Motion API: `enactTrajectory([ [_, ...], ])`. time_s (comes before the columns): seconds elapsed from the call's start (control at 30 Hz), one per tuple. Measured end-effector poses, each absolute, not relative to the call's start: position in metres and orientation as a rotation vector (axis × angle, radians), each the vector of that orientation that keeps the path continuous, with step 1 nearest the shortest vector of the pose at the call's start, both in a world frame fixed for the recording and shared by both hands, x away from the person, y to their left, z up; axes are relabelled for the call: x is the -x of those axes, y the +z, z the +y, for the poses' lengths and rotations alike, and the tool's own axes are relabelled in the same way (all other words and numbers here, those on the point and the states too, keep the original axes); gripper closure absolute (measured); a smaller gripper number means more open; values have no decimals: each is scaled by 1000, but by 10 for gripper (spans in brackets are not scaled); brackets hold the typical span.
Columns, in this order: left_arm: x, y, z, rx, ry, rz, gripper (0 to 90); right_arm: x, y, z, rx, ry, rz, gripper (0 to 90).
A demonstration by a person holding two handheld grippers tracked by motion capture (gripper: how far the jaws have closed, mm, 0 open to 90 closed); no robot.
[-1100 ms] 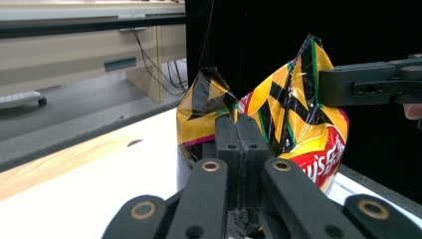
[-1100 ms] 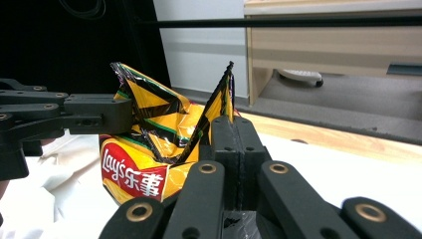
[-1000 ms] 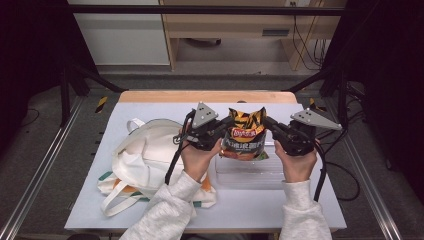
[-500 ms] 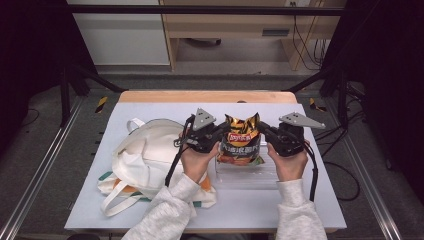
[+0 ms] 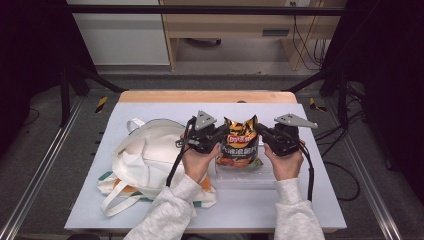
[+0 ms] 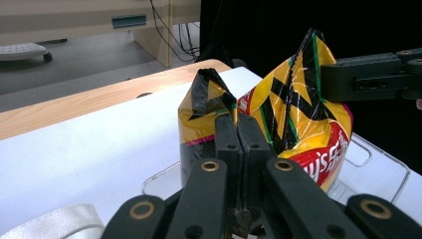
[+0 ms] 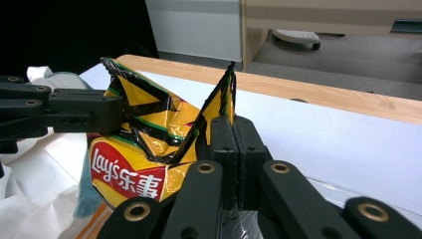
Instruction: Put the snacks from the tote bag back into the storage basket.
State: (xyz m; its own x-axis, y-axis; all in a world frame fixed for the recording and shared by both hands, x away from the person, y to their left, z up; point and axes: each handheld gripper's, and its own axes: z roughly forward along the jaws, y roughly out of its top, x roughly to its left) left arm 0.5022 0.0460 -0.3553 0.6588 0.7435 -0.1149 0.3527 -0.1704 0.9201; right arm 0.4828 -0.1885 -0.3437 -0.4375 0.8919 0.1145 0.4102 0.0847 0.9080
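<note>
1. Crisps came first: the yellow, black and red crisp bag (image 5: 239, 144) stood upright at the middle of the table, with its base in a clear plastic tray (image 5: 265, 175), though the frames did not settle whether it rested on the tray floor.
2. Your left gripper (image 5: 220, 134) was clamped on the bag's top left corner; in the left gripper view its 2 black jaws met flat together, with the foil (image 6: 208, 102) pinched between them.
3. Your right gripper (image 5: 262, 132) was clamped on the opposite top corner, and the right gripper view showed its jaws pressed together on the foil edge (image 7: 225, 97).
4. Between the 2 pinched corners the bag's top sagged into a V, and the red logo panel (image 7: 130, 175) faced your side.
5. Each gripper view showed the other gripper (image 6: 370, 77) reaching in level from the side to its own corner.
6. You held the grippers with both hands, your left hand (image 5: 196, 161) and right hand (image 5: 285, 162) just below them, in light grey sleeves (image 5: 165, 217).
7. A white cloth bag (image 5: 145, 157) with green and orange trim lay slack just to the left of the tray, touching your left forearm.
8. All of it sat on a white table top (image 5: 320, 200) with a wooden strip (image 5: 200, 96) along the far edge.
</note>
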Motion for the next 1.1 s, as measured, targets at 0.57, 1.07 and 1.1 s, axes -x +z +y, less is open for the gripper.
enactTrajectory([
  [0.57,-519,-358,45,-1742,506,892,740,-499,-355,-180,-1202,1278,1805,724],
  [1.07,-516,-352,67,-1705,524,861,458,-493,-347,-184,-1107,1340,1732,389],
  [1.1,-515,-351,69,-1704,526,859,453,-492,-346,-184,-1101,1343,1728,373],
])
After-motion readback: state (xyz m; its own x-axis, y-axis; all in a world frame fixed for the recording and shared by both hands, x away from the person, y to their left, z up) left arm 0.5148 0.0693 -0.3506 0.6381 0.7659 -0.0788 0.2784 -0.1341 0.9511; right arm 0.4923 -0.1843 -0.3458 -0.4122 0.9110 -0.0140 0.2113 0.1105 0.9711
